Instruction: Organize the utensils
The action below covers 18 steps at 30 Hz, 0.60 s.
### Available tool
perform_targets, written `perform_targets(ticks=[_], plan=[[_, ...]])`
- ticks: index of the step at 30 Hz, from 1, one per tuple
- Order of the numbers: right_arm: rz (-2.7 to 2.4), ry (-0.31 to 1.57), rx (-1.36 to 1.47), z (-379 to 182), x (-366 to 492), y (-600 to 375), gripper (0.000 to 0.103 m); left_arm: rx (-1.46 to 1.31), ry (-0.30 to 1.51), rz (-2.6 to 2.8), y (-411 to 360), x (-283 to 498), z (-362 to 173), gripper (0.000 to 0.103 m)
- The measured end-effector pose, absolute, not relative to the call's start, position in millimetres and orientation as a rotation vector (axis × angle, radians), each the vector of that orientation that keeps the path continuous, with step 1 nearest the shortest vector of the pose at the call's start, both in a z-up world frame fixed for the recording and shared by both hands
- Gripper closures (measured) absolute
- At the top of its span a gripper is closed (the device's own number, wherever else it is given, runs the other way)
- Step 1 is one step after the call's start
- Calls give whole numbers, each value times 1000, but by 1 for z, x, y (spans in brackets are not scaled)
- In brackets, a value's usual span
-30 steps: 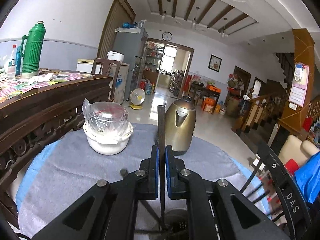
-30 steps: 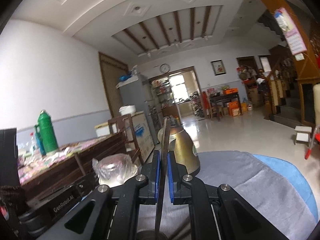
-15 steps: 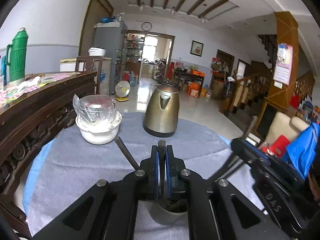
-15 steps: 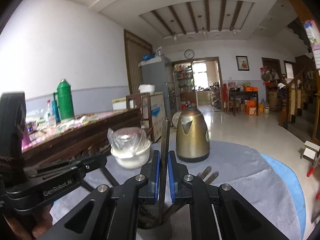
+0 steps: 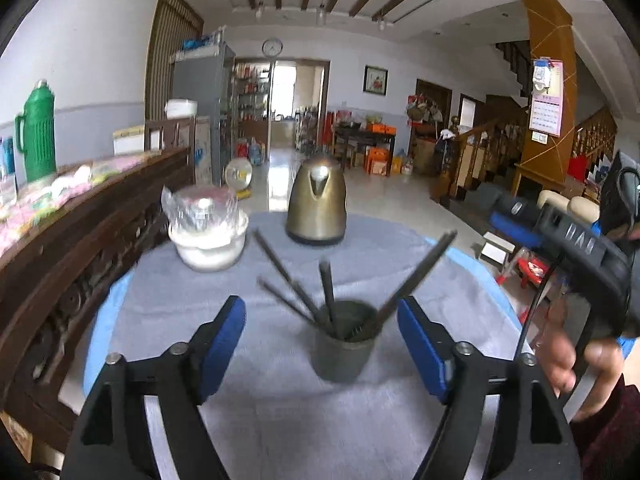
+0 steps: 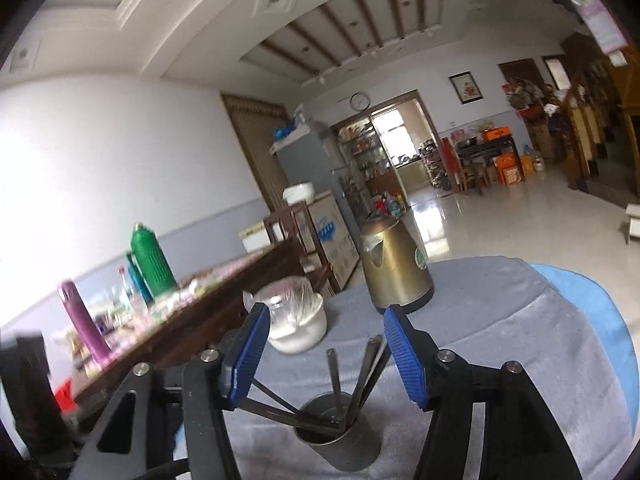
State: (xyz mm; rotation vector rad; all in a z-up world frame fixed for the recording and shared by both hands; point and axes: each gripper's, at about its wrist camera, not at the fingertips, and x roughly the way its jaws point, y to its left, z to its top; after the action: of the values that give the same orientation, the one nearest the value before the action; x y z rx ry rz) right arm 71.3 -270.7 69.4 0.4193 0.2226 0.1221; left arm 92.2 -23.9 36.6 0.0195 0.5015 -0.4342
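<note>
Grey cloth [image 5: 280, 400] bears the cup [image 5: 346, 344] of utensils [image 5: 328, 296]; both left gripper [image 5: 320, 344] and right gripper [image 6: 322, 354] are opening, empty-jawed, so release seems underway, with fetching remaining pieces next.

Little lettering can be read. In the left wrist view, raised letters on the black body of the right gripper [image 5: 576, 240], right of the kettle [image 5: 317, 200], seem to read "DAS", blurred. A wall calendar [image 5: 545, 98] hangs on the orange pillar beyond the kettle; its grid of numbers is too small to read.
</note>
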Motion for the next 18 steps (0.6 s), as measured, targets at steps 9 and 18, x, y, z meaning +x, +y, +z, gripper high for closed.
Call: perform_targets(ticks=[9, 18], plan=[[82, 335, 320, 52, 50, -265, 40, 16, 720, -289, -16, 88, -5, 15], [87, 530, 225, 10, 46, -238, 40, 61, 640, -120, 17, 60, 2, 14]])
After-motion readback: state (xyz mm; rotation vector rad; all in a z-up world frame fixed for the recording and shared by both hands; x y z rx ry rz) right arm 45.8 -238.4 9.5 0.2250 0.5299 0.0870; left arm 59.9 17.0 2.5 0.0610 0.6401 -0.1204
